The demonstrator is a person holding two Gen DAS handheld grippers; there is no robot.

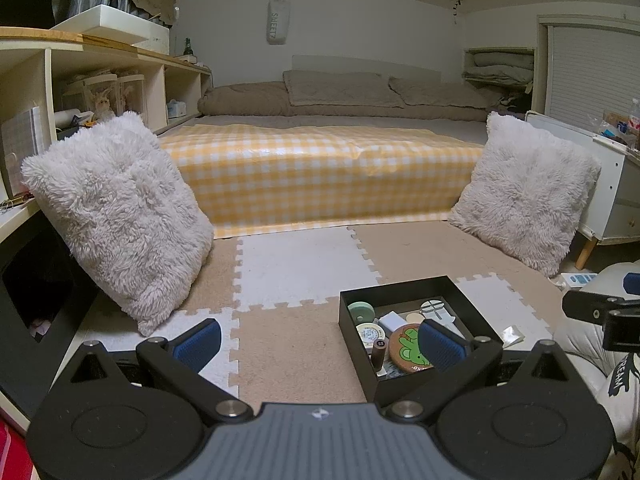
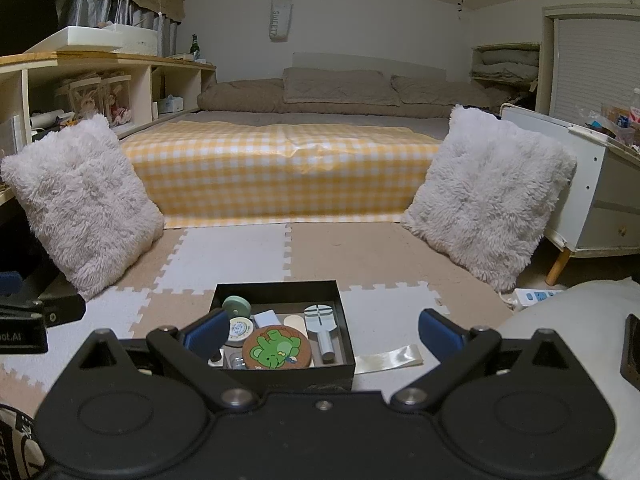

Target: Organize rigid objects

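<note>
A black open box [image 1: 352, 308] [image 2: 344, 312] sits on the foam puzzle mat. Inside lie a round coaster with a green bear [image 1: 410, 350] [image 2: 276, 350], a green disc [image 1: 361, 311] [image 2: 236, 306], a round tin [image 2: 240, 328], a white block [image 2: 266, 317], a pale blue hand-held tool [image 2: 322, 326] and a brown cylinder [image 1: 378, 356]. My left gripper [image 1: 320, 342] is open, empty, left of the box with its right finger over the box's near side. My right gripper [image 2: 322, 334] is open, empty, straddling the box from the near side.
Two fluffy white cushions [image 1: 120, 216] [image 2: 488, 188] lean at either side of a bed with a yellow checked cover [image 1: 320, 176]. A clear plastic strip [image 2: 388, 358] lies right of the box. A shelf unit [image 1: 100, 88] stands left, a white cabinet [image 2: 600, 200] right, a power strip [image 2: 536, 296] beside it.
</note>
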